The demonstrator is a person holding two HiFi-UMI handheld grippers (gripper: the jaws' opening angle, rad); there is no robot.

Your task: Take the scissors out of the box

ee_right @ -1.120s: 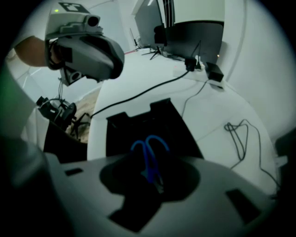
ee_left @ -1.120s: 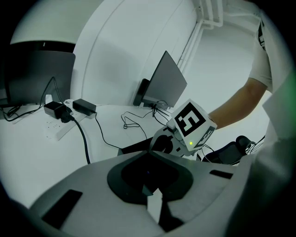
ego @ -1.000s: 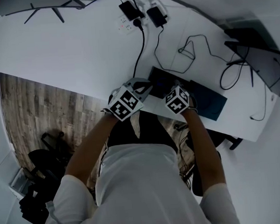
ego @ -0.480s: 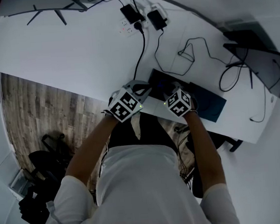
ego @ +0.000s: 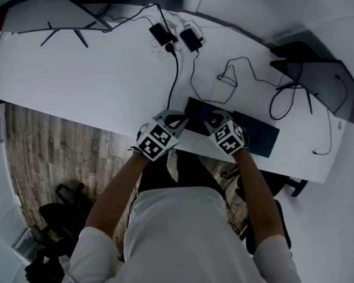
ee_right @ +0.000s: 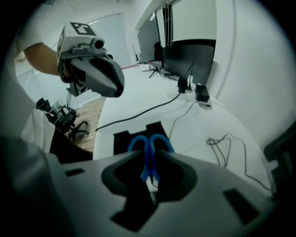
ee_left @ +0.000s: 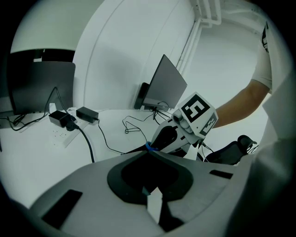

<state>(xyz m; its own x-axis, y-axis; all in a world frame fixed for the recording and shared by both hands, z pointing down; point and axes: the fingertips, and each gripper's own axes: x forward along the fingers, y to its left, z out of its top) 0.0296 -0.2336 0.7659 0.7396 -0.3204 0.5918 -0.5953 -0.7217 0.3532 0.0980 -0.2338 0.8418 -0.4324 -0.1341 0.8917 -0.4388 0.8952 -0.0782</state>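
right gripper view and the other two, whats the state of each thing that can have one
scissors, closed, held in the right gripper
right gripper, jaws have just been closing, now clamped on the scissors
left gripper, jaws together, nothing between them
box, open
power strip, black plug in it
monitor, screen dark

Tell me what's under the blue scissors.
The black box on the white table. The right gripper, jaws just closed on the scissors, covers the box's near part; its dark inside can't be read.
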